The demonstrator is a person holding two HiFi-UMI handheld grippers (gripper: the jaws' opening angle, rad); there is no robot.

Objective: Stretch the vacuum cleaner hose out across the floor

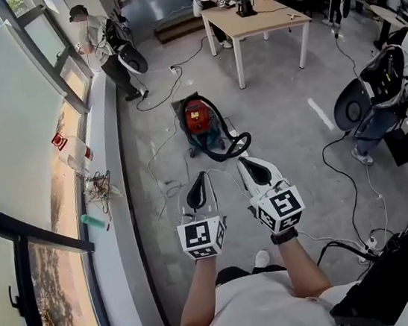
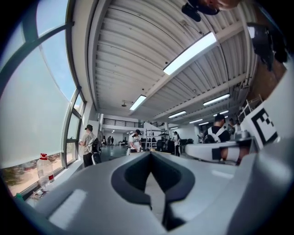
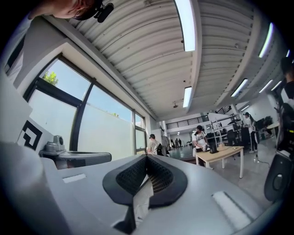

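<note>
Black-padded fingers (image 2: 131,176) on both grippers are pressed fully together with nothing between them. The left gripper (image 1: 201,181) and the right gripper (image 1: 248,166) hang side by side, pointing level, above the bare floor (image 1: 288,116).

Just beyond their tips lies the hose (image 1: 238,146), a black tube curled in a loop on the floor against the near end of the vacuum cleaner (image 1: 198,118). Its red and teal body sits a little farther off.

I judge the hose to be light, bendy and springy, so it will likely curl back once let go. The body looks heavier, yet it may drag along if I tug hard. I'd take hold on the near curve of the loop, towards its free end, which I can't make out clearly. I'd pinch firmly, since the tube may slip.
</note>
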